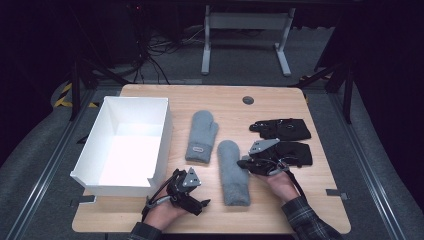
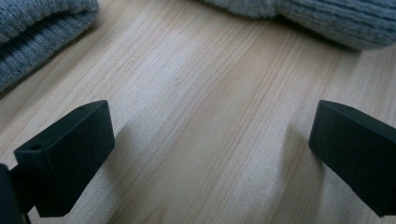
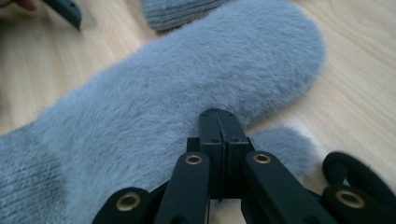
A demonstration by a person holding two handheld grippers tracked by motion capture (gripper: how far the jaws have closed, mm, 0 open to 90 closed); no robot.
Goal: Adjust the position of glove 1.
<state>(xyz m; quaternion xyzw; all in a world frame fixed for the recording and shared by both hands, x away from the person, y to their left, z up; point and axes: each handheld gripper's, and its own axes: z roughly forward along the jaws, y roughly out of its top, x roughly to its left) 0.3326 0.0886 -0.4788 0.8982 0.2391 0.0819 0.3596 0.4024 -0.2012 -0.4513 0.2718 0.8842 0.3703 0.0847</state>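
**Right Gripper Closed at the Thumb Side of the Near Mitten**

The work in hand concerns the near grey mitten point(image 1: 232, 172), which lies flat on the tabletop point(image 1: 280, 210) with its long axis running from the person toward the far edge: knitted cuff nearest the person, rounded tip away. A second grey mitten point(image 1: 202, 136) lies just beyond and to the left of it, and a pair of black gloves point(image 1: 282, 140) lies to the right. A white box point(image 1: 85, 150) stands open at the left of the tabletop.

The right gripper point(image 3: 218, 122) sits at the mitten's right edge, pointing across its short axis. Its fingers are fully together. In the right gripper view they meet where the mitten's thumb point(image 3: 285, 144) joins the body; whether a fold of the fleece is pinched between them cannot be told from the pictures.

The left gripper point(image 1: 202, 203) rests low over bare wood near the front edge, left of the cuff, between the box and the mitten. Its fingers point(image 2: 65, 156) stand wide apart with nothing between them.

Judgement: the right hand is the nearer one and is placed for a lift. The box lies to the left, so the carry would run crosswise to the mitten's long axis, past the left gripper.
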